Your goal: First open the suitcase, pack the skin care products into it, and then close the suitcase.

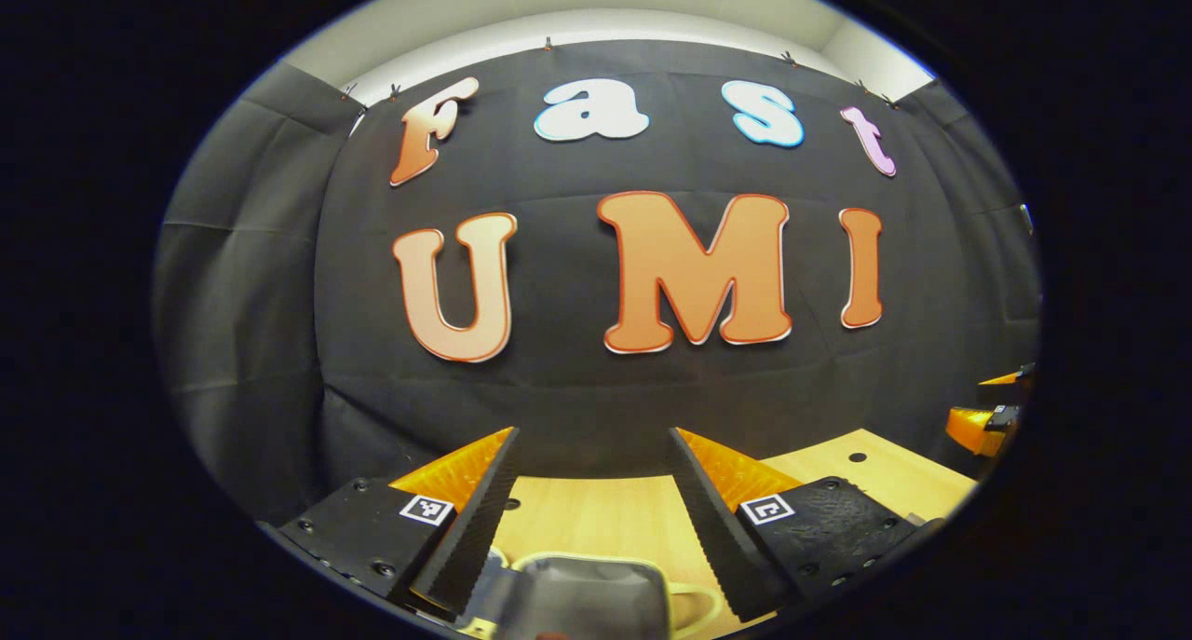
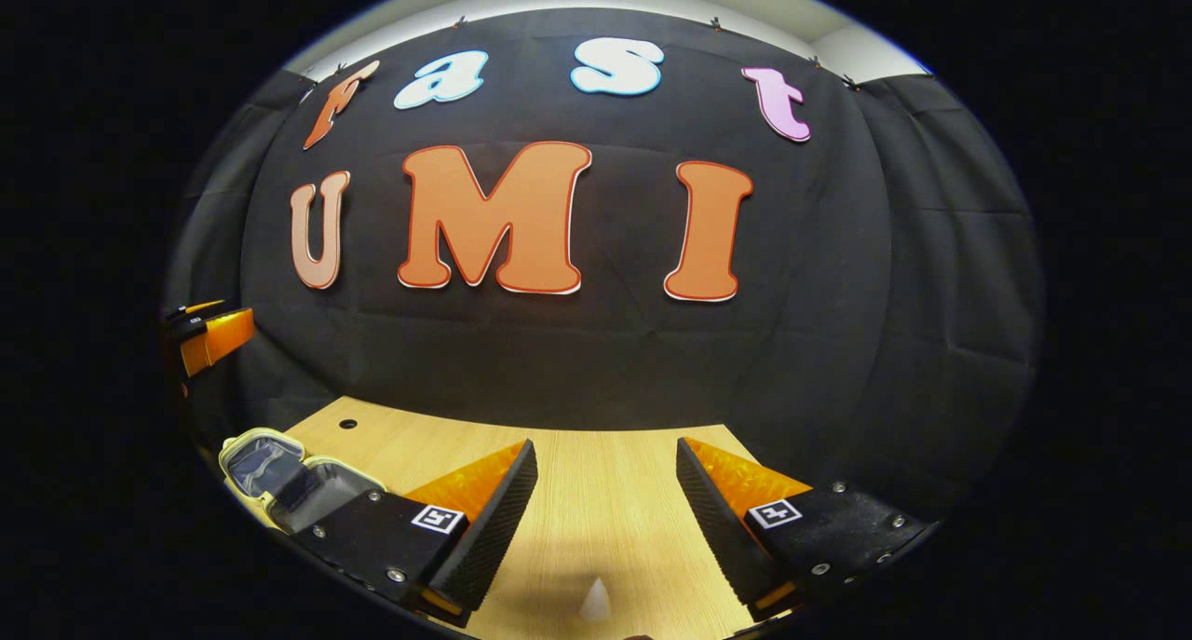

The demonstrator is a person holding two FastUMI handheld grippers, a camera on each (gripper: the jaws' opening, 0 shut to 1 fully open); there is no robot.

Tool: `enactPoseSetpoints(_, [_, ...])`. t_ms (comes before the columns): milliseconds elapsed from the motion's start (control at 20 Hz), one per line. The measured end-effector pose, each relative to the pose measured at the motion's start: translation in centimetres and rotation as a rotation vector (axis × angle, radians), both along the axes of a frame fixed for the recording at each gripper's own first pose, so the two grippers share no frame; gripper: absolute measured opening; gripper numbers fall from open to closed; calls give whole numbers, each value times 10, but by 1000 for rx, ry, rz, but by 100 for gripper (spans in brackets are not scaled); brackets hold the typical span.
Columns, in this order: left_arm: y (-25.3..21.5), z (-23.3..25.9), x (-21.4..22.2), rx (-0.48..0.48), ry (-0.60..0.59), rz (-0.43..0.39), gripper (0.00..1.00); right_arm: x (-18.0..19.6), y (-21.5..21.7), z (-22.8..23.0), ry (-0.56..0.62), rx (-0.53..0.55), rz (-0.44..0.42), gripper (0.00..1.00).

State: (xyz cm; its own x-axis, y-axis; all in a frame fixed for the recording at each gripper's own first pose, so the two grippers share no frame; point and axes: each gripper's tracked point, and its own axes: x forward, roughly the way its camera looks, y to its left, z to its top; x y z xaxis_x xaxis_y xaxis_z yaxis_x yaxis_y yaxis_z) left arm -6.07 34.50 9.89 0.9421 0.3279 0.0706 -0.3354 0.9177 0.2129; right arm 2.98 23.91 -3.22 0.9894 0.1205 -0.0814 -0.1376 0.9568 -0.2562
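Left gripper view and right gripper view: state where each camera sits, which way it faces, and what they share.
Left gripper view: rides the left gripper, faces the booth wall across the table; the open suitcase lies below its spread fingers.
Right gripper view: rides the right gripper, faces the same wall; the suitcase lies at lower left.
Shared: table, suitcase, wall; each catches the other gripper at its edge.

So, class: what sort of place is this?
Probably a recording booth, not a home: a black cloth wall behind a bare wooden table, with an open suitcase and both hand-held grippers open.
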Motion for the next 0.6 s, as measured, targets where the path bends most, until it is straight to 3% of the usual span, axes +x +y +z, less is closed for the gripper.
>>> enactPoseSetpoints(350, [-82,-77,3,2,66,-103,96,5,-32,-27,25,-30,3,95])
enactPoseSetpoints(600, [-126,-146,-5,-52,145,-176,96,8,-52,-49,46,-58,-1,95])
